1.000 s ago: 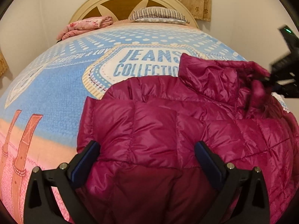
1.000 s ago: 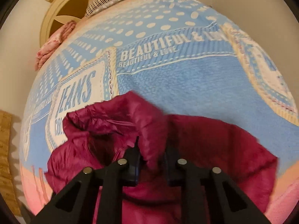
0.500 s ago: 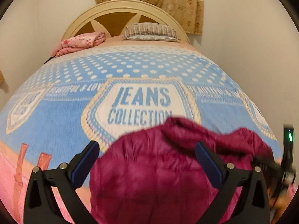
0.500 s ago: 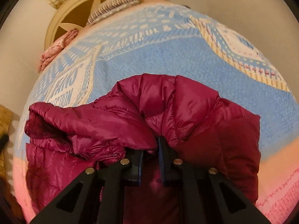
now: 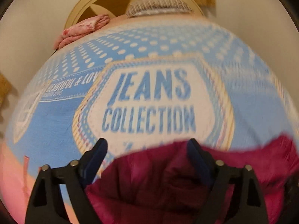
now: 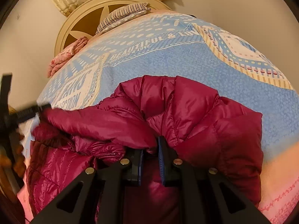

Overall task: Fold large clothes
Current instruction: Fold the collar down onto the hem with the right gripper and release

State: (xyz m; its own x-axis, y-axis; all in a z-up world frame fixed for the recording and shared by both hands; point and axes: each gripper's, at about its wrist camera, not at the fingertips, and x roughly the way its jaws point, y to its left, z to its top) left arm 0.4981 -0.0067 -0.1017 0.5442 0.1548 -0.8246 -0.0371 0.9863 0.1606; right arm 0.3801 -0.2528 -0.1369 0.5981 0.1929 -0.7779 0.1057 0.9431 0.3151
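A magenta quilted puffer jacket lies bunched on the blue blanket. My right gripper is shut on a fold of the jacket's upper part, with fabric pinched between its blue pads. In the blurred left wrist view the jacket fills the bottom of the picture. My left gripper hovers over the jacket's far edge, its jaws wide apart and closing. The fabric lies below and between the jaws, and neither pad presses on it.
The blanket's "JEANS COLLECTION" print lies beyond the jacket. A striped pillow, a folded pink cloth and a cream headboard stand at the bed's far end. A dark blurred tool part shows at the left edge.
The right gripper carried its jacket fold down over the rest of the jacket and then held still. The left view swept forward off the jacket towards the blanket print, and its jaws narrowed.
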